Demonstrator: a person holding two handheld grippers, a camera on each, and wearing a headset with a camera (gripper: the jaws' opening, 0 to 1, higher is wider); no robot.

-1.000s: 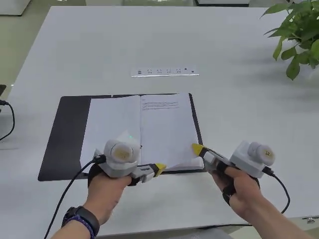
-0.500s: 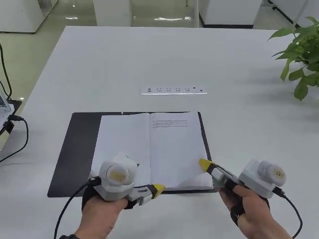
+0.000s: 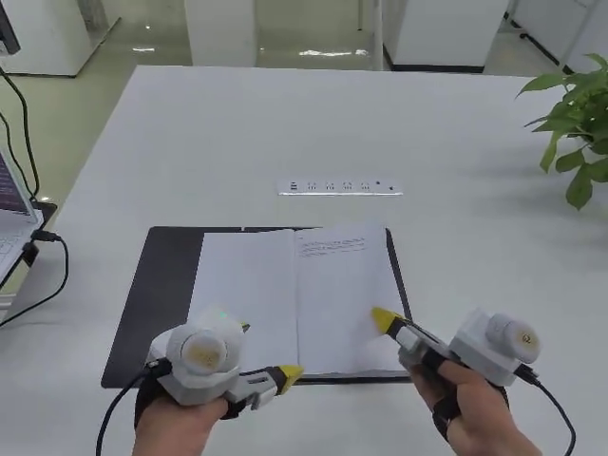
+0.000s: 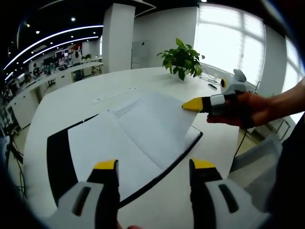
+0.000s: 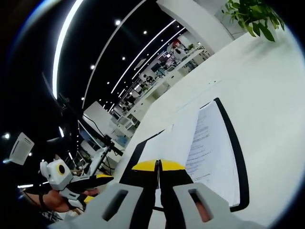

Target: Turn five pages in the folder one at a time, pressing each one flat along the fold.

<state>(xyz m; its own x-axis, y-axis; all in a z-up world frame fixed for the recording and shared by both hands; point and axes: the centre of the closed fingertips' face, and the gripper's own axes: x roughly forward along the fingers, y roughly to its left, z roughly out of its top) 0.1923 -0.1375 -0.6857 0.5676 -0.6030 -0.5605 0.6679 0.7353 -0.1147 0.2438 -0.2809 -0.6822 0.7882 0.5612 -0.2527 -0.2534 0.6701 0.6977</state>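
black folder (image 3: 166, 294) lies open at the middle of the head view on a white table (image 3: 285, 114), with white sheets spread either side of the fold (image 3: 296, 304). the right-hand page (image 3: 347, 294) has a few lines of print near its top. the left-hand page (image 3: 242, 294) looks blank.

the left gripper (image 3: 285, 377) sits at the lower centre of that frame, its yellow tips just at the folder's near edge below the fold. in the left gripper view its jaws stand wide apart (image 4: 152, 164) with nothing between them, and the open folder lies beyond.

the right gripper (image 3: 382, 320) comes in from the lower right, its yellow tip over the outer lower corner of the right-hand page. in the right gripper view its jaws are pressed together (image 5: 158, 164). whether a sheet is pinched there cannot be told. in the left gripper view that corner looks slightly lifted off the sheets beneath, right at the tip.

a white power strip (image 3: 339, 187) lies above the folder in the frame, apart from it. a leafy plant (image 3: 575, 123) shows at the upper right, a laptop (image 3: 9, 218) and a black cable (image 3: 52, 275) at the left edge.
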